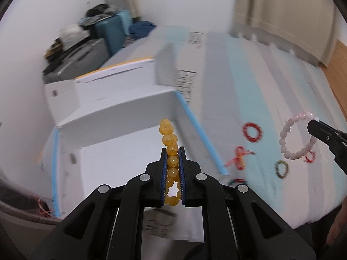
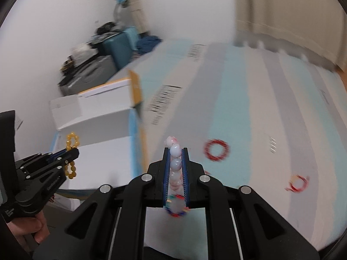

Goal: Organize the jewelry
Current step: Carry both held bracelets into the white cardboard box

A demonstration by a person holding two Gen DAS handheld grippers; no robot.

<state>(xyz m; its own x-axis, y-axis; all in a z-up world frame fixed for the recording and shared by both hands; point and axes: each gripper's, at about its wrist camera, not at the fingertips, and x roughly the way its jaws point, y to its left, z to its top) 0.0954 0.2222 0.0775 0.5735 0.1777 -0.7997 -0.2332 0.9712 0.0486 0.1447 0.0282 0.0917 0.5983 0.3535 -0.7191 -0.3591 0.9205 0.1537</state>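
My left gripper is shut on a yellow bead bracelet and holds it above the open white cardboard box. It also shows in the right wrist view at the left, with the yellow bracelet. My right gripper is shut on a pale pink bead bracelet, held above the striped bed cover; in the left wrist view the pink bracelet hangs from the right gripper's tip.
On the striped cover lie a red bracelet, a red-orange one, a green one and a small red one. Suitcases and clutter stand by the far wall.
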